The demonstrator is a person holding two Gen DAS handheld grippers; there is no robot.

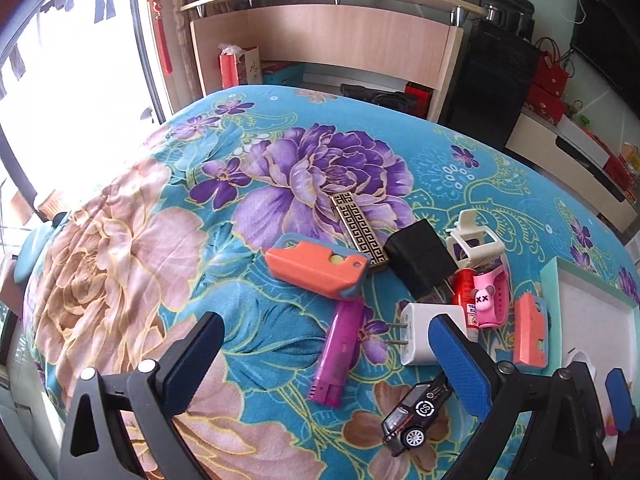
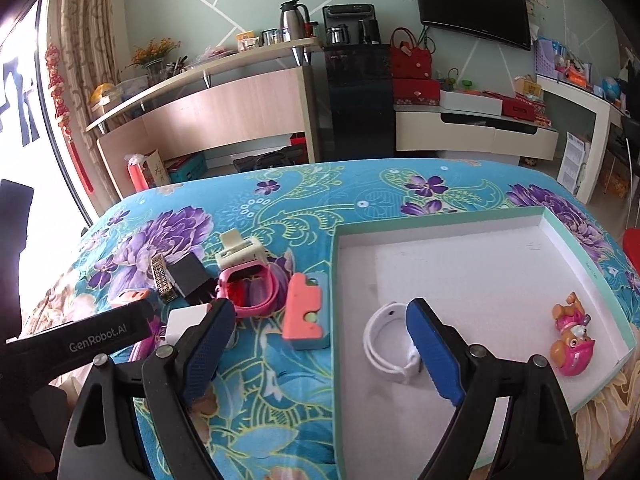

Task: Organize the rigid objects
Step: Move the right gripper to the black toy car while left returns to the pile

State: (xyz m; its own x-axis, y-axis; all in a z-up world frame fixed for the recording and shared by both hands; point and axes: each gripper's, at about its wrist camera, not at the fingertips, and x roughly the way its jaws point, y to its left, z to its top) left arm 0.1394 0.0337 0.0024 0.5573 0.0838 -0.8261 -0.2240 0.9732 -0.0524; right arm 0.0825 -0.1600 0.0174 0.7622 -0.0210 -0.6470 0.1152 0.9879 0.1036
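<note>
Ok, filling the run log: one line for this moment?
left gripper: open, empty | right gripper: open, empty | tray: white band, toy pup

Loose items lie clustered on blanket: orange case [image 1: 316,266], purple lighter [image 1: 335,354], white charger [image 1: 420,334], toy car [image 1: 416,414]. Box [image 2: 568,232] holds white strap [image 2: 386,340], pink figure [image 2: 570,336].

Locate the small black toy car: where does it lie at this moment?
In the left wrist view the black toy car lies on the floral blanket, low and right of centre, below the white charger and right of the purple lighter.
</note>
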